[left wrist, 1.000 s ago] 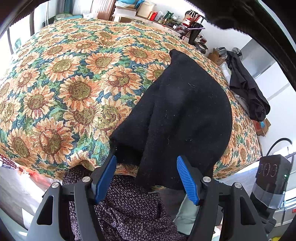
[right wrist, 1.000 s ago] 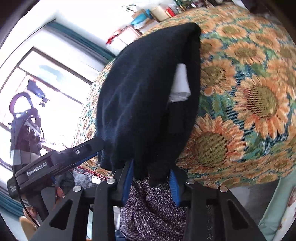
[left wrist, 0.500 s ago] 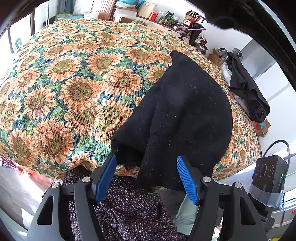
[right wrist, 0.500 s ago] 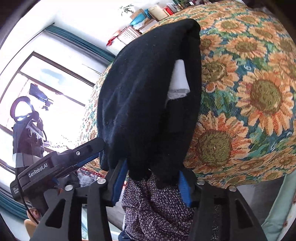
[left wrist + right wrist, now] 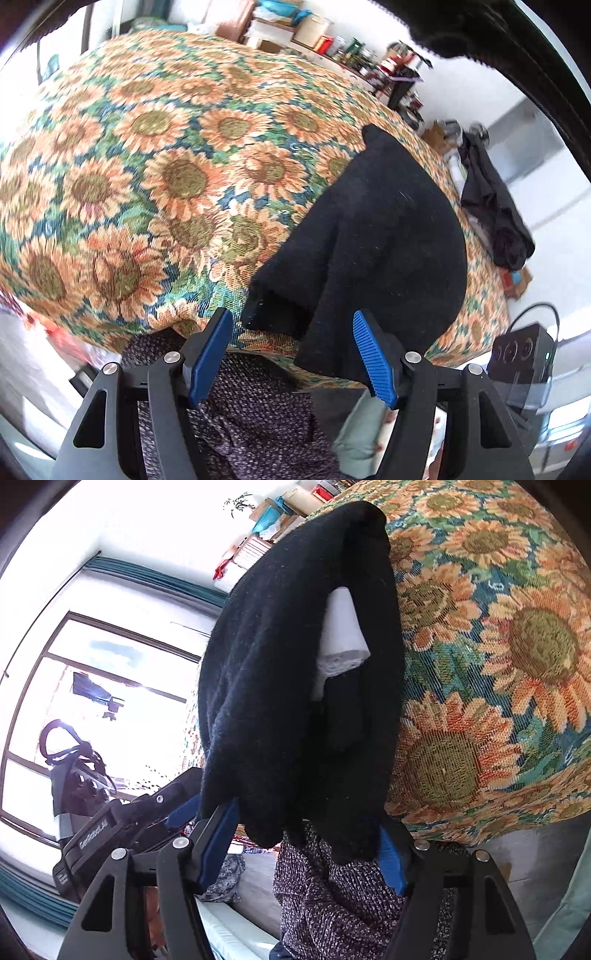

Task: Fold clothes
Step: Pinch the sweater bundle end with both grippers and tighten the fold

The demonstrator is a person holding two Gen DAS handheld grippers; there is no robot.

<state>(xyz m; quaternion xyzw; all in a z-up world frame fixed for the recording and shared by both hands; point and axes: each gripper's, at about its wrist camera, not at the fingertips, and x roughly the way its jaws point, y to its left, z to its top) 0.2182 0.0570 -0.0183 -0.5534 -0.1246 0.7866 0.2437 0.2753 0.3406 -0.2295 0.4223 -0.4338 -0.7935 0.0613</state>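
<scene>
Since a second ago our right gripper (image 5: 306, 840) has let go: its jaws are opening around the hanging hem of the black garment (image 5: 295, 672), which lies folded on the sunflower-print cover (image 5: 155, 177). Our left gripper (image 5: 291, 356) stays spread, holding nothing.

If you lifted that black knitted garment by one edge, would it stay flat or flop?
Probably flop: the black garment already sags over the edge of the sunflower cloth. Its fuzzy knit looks grippy, not slippery. It seems light, since the folds sit soft.
</scene>
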